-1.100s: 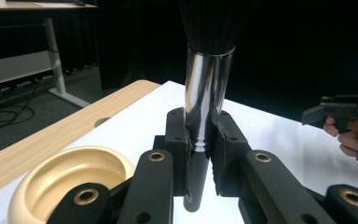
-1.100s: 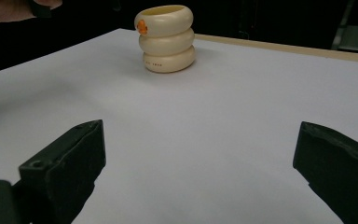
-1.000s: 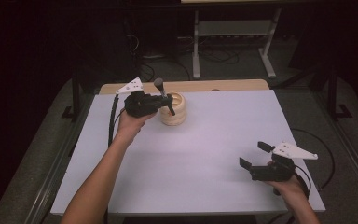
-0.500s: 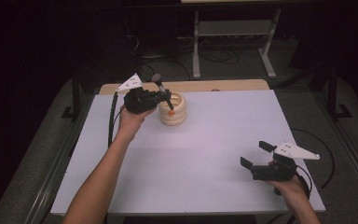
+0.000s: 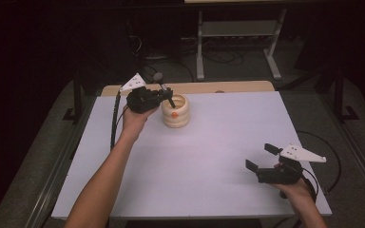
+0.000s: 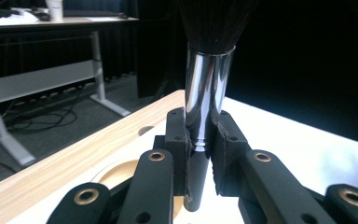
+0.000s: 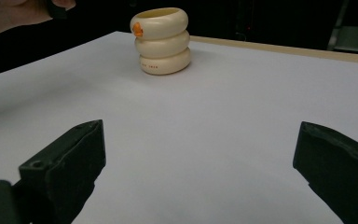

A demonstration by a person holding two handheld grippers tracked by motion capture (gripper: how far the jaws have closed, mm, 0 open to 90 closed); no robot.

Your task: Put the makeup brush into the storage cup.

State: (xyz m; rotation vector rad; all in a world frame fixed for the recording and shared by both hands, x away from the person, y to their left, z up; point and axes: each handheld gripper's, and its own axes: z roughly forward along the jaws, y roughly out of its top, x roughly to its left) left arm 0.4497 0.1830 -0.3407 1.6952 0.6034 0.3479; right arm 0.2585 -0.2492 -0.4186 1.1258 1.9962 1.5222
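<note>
Dark surroundings frame a white table (image 5: 209,156) with a wooden strip along its far edge. At about eleven o'clock on it stands a cream holder (image 5: 176,111) made of three stacked rings. The left tool (image 5: 164,95) is clenched on a makeup brush (image 6: 208,88), bristles up, with the handle end over the holder's mouth; whether it is already inside cannot be told. The right tool (image 5: 261,159) waits released and empty at about five o'clock, well apart. Judging from this, the brush is not yet put down in the holder; lowering and letting go remain.
</note>
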